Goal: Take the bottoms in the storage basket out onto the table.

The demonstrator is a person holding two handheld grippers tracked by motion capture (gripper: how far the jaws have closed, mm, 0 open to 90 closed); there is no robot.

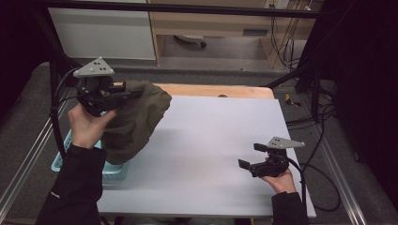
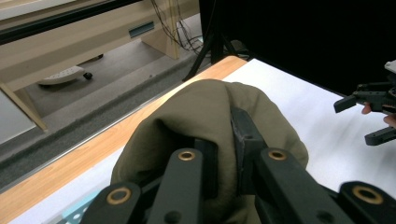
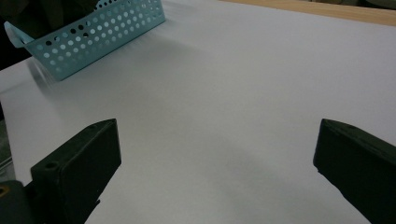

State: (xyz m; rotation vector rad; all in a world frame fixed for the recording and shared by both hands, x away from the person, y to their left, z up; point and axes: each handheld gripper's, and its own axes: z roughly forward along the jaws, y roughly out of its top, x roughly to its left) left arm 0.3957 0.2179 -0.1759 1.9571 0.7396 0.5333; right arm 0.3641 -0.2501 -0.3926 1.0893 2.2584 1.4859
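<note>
An olive-green garment [image 1: 136, 117] hangs from my left gripper [image 1: 123, 89], which is raised above the table's left side and shut on a fold of the cloth. In the left gripper view the cloth [image 2: 205, 116] bulges around and between the two black jaws, and my left gripper [image 2: 224, 154] pinches it tight. The garment's lower part droops over a light blue perforated basket [image 1: 112, 169] at the table's left edge. My right gripper [image 1: 251, 155] rests low at the table's right front, open and with nothing in it; my right gripper [image 3: 215, 154] has only bare white tabletop between its jaws.
The white tabletop [image 1: 211, 140] spreads between the two hands, with a wooden strip [image 1: 225, 90] along its far edge. The blue basket [image 3: 93, 32] lies at the upper left in the right gripper view. Cables [image 1: 324, 140] trail off the right side, and black frame bars [image 1: 51, 93] flank the table.
</note>
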